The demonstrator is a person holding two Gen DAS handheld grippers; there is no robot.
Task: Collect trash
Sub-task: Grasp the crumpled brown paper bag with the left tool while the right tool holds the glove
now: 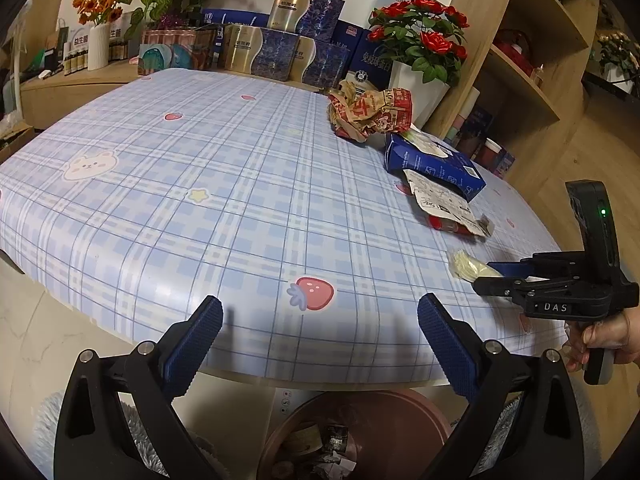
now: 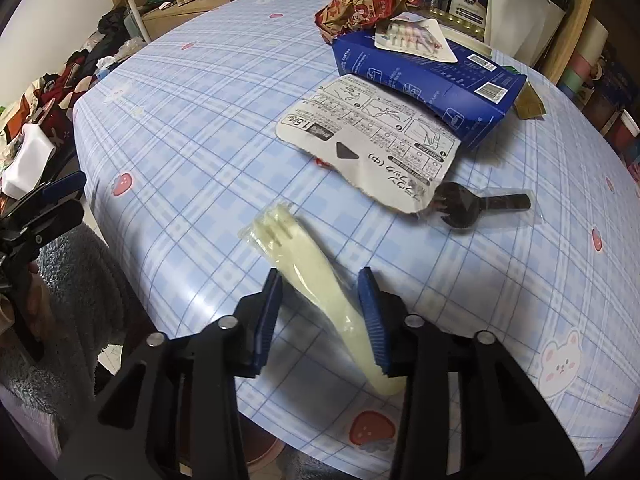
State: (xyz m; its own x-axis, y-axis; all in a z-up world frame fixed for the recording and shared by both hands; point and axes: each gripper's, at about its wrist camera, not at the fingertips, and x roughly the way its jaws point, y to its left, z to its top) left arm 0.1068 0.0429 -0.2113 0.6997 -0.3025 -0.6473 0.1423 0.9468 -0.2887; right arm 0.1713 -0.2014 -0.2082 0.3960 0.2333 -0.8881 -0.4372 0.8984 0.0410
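A cream plastic fork in a clear wrapper (image 2: pixel 288 240) lies slantwise on the plaid tablecloth (image 2: pixel 192 128), and my right gripper (image 2: pixel 320 276) is shut on its handle, with the tines sticking out ahead. In the left wrist view the same fork (image 1: pixel 466 266) pokes out of the right gripper (image 1: pixel 486 274) near the table's right edge. My left gripper (image 1: pixel 320 300) hangs open with nothing between its fingers, over the table's near edge. Below that edge stands a brown trash bin (image 1: pixel 400 400) with scraps inside.
More litter lies beyond the fork: a white printed card (image 2: pixel 372 140), a wrapped black fork (image 2: pixel 472 204), a crushed blue box (image 2: pixel 432 80) and a crumpled red-and-tan paper bag (image 2: pixel 360 0). Boxes, a white flowerpot (image 1: pixel 416 88) and wooden shelves (image 1: pixel 520 80) stand at the back and right.
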